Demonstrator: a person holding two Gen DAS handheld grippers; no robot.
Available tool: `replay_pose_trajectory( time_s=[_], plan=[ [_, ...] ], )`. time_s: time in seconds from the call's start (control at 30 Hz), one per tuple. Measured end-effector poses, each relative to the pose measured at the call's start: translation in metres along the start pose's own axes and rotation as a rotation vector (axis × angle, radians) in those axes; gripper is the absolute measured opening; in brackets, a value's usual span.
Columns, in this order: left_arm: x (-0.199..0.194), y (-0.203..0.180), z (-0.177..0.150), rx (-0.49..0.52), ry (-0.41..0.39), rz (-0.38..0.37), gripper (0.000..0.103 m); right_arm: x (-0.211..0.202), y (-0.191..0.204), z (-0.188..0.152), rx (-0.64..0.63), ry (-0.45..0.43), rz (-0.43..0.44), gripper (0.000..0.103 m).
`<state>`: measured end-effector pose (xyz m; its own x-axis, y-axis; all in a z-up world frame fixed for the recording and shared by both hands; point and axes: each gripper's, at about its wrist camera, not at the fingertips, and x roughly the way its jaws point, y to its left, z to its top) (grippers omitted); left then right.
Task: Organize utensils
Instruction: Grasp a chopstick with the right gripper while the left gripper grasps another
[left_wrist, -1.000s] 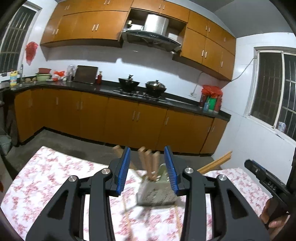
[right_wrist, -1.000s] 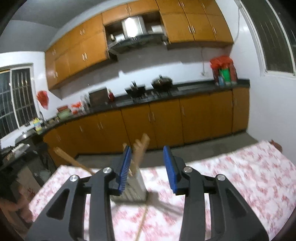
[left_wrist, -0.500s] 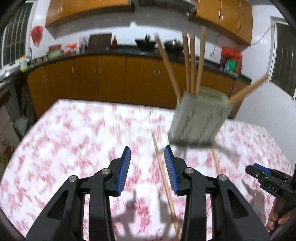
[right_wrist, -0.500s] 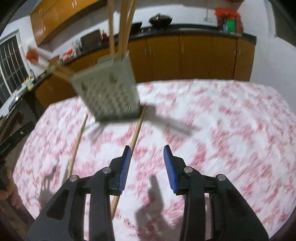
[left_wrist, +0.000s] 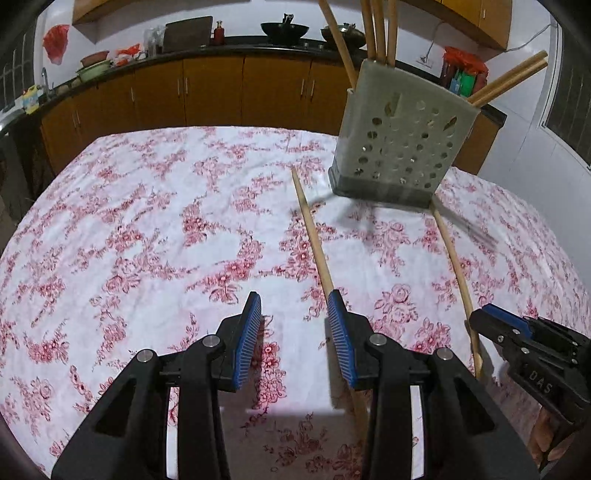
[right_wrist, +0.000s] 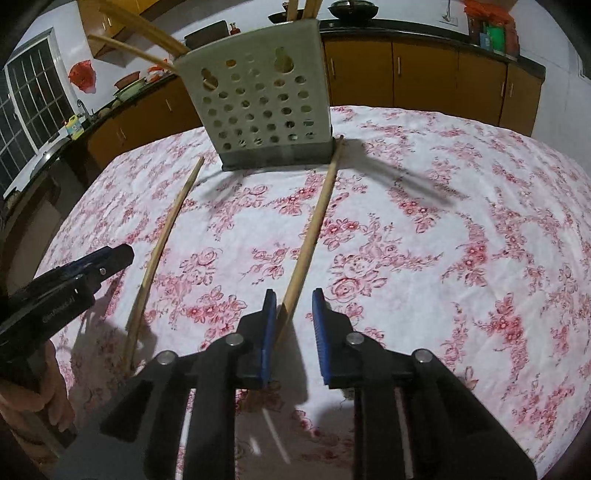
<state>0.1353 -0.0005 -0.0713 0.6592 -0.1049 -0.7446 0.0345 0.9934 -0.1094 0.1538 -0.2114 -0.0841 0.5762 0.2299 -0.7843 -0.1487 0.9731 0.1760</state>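
Observation:
A grey perforated utensil holder (left_wrist: 400, 140) (right_wrist: 266, 107) stands on the floral tablecloth with several wooden chopsticks upright in it. Two loose chopsticks lie flat on the cloth. In the left wrist view, one chopstick (left_wrist: 314, 236) runs toward my left gripper (left_wrist: 294, 306) and passes under its right finger; the other chopstick (left_wrist: 456, 269) lies near the right gripper (left_wrist: 498, 325). In the right wrist view, one chopstick (right_wrist: 314, 221) lies by my right gripper (right_wrist: 293, 302), close to its left finger; the other chopstick (right_wrist: 162, 247) lies left of it. Both grippers are open and empty.
The floral tablecloth (left_wrist: 147, 229) covers the whole table. Wooden kitchen cabinets (left_wrist: 221, 88) and a dark counter with pots stand behind the far table edge. The left gripper and hand (right_wrist: 55, 291) show at the left of the right wrist view.
Both grippers have tilted down from facing the kitchen to facing the table and have come low over the cloth, each near one loose chopstick. Both have stayed open.

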Motion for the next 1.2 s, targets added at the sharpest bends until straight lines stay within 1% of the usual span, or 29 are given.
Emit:
replay_pose_trajectory(
  time_s=[0.07,0.13,0.23,0.37,0.47,0.63,0.77,0.93,1.2],
  plan=[
    [0.002,0.000,-0.001,-0.004,0.006,0.001,0.039,0.001,0.002,-0.001,-0.015,-0.008,-0.015,0.019],
    [0.002,0.000,-0.001,-0.005,0.011,-0.002,0.039,0.001,0.003,-0.001,-0.032,-0.015,-0.042,0.011],
    [0.002,-0.002,-0.003,-0.004,0.015,-0.010,0.039,0.001,-0.005,0.000,-0.013,-0.029,-0.091,0.009],
    [0.003,-0.006,-0.004,-0.001,0.024,-0.027,0.039,0.000,-0.025,0.004,0.045,-0.037,-0.126,0.008],
    [0.005,-0.010,-0.006,0.004,0.037,-0.040,0.039,-0.002,-0.035,0.004,0.061,-0.039,-0.138,0.008],
    [0.008,-0.017,-0.009,0.021,0.055,-0.041,0.037,-0.002,-0.039,0.003,0.064,-0.041,-0.141,0.008],
    [0.008,-0.021,-0.010,0.038,0.056,-0.028,0.036,-0.003,-0.039,0.003,0.063,-0.042,-0.141,0.008],
    [0.008,-0.024,-0.012,0.058,0.051,0.005,0.030,-0.003,-0.039,0.003,0.060,-0.042,-0.145,0.008],
    [0.009,-0.035,-0.016,0.108,0.039,0.065,0.030,-0.003,-0.034,0.002,0.042,-0.046,-0.162,0.008]
  ],
)
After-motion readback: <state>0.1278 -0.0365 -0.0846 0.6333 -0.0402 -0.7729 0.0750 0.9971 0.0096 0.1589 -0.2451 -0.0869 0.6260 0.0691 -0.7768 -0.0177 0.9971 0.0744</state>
